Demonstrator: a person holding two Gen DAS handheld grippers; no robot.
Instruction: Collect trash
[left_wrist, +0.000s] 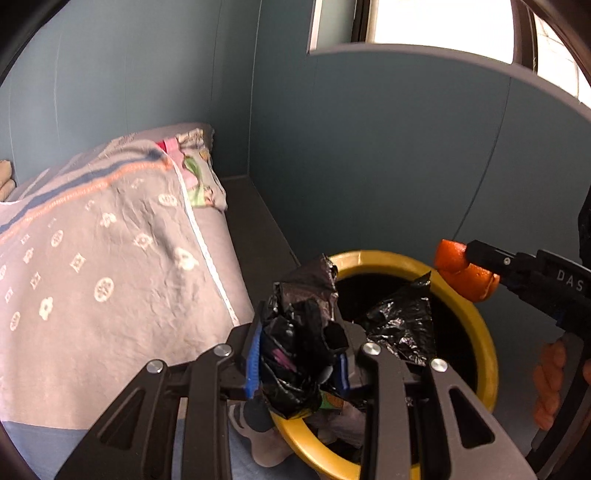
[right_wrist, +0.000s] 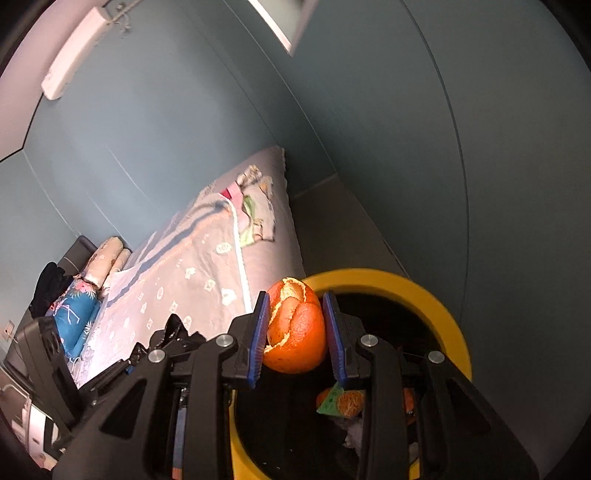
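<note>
A yellow-rimmed trash bin (left_wrist: 484, 343) with a black liner stands on the floor beside the bed; it also shows in the right wrist view (right_wrist: 447, 310). My left gripper (left_wrist: 301, 354) is shut on the bunched edge of the black bin bag (left_wrist: 299, 325), holding it up at the bin's near rim. My right gripper (right_wrist: 297, 325) is shut on a piece of orange peel (right_wrist: 295, 328) and holds it over the bin's rim; the peel (left_wrist: 463, 271) shows at the right in the left wrist view. Trash with an orange print (right_wrist: 341, 402) lies inside the bin.
A bed with a grey patterned cover (left_wrist: 110, 266) runs along the left, close to the bin. Blue-grey walls (left_wrist: 388, 166) enclose the corner behind the bin. Pillows and dark clothing (right_wrist: 74, 284) lie at the bed's far end. A person's foot (left_wrist: 266, 439) is by the bin.
</note>
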